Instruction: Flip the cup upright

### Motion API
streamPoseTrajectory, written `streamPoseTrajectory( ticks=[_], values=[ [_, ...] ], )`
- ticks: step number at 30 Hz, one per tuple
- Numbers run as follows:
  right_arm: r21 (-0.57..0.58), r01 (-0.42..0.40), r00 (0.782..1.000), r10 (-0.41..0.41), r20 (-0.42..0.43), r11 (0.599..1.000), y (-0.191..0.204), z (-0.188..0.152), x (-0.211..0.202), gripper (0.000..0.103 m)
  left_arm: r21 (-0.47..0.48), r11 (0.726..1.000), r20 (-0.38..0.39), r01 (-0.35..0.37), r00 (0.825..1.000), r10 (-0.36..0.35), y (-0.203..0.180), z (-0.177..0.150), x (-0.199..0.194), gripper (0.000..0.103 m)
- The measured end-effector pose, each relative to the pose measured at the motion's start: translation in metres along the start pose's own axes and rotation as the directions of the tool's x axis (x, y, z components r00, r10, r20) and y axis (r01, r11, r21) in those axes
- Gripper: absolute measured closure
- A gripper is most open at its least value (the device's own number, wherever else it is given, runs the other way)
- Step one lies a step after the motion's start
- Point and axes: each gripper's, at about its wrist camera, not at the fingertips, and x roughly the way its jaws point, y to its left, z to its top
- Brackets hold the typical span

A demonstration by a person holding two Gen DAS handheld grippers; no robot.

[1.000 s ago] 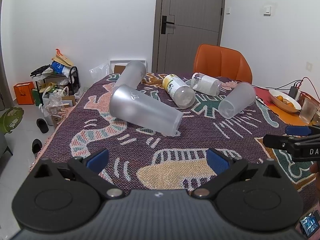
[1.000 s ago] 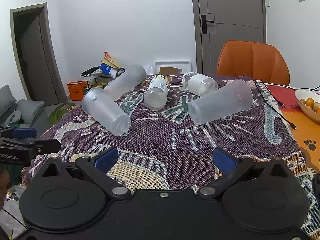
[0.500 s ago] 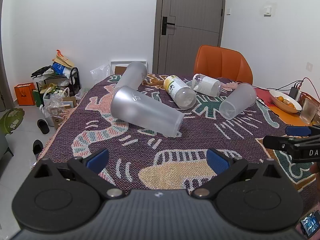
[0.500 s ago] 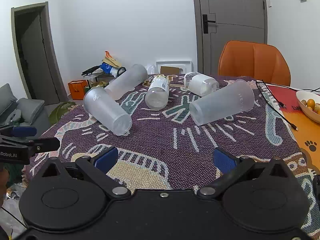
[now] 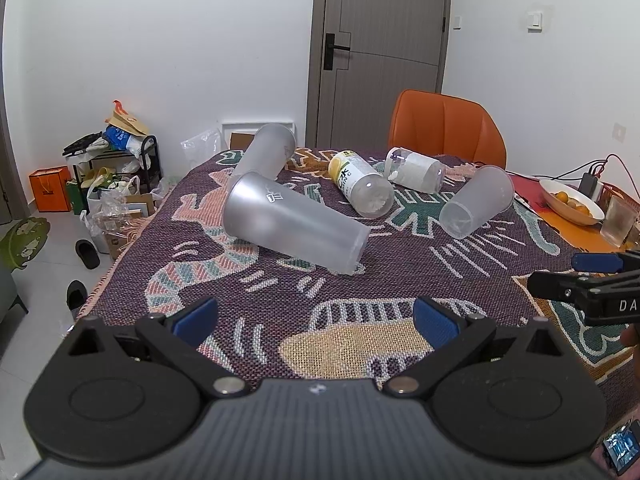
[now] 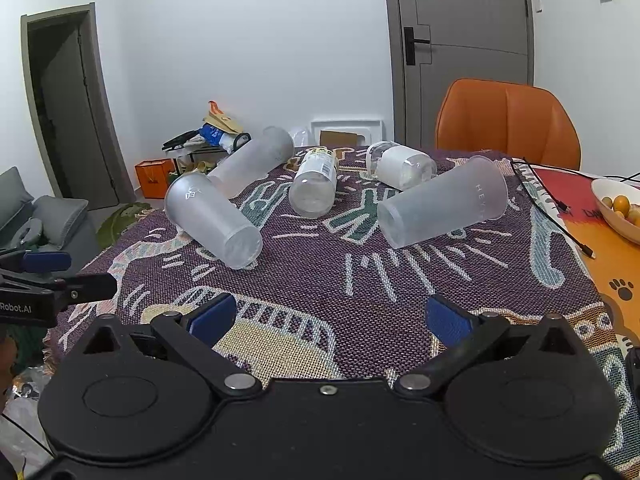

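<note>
**Cups lie down, tongs wait**

Both tongs are spread wide and hold nothing. The left gripper (image 5: 314,320) sits low in the middle of its view, over the cloth (image 5: 360,344). The right gripper (image 6: 328,318) does the same in its own view. I think they hang back like this so the person can pick a cup first — no cup is between the fingers yet.

The near cup (image 5: 294,227) lies on its side in the middle of the left view. Its wide mouth points to the upper left and its small bottom points down to the right. It has a little white mark near the rim, too small to read. A second cup (image 5: 476,203) lies at the right, bottom toward the camera. In the right view it shows the letters "HEY" near its rim. A third cup (image 5: 266,154) lies farther back, at the upper left of the cloth.

Two bottles lie down too — one with a yellow label (image 5: 358,187) and one with a white wrap (image 5: 416,169). The print on the labels is too small to read.

The other tool shows at each view's edge. One reads "DA", the other "Robot.AI".

No cup stands up yet, so the job looks just begun.
</note>
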Motion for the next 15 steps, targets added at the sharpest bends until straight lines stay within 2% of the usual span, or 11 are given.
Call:
streamPoseTrajectory(
  ticks=[15],
  values=[
    [0.013,0.004,1.000,-0.004,0.003,1.000,-0.0050,0.0050,0.0040,0.000,-0.016,1.000,0.017,-0.001,1.000,0.001,0.0064,-0.0002,0.0002,0.000]
  ],
)
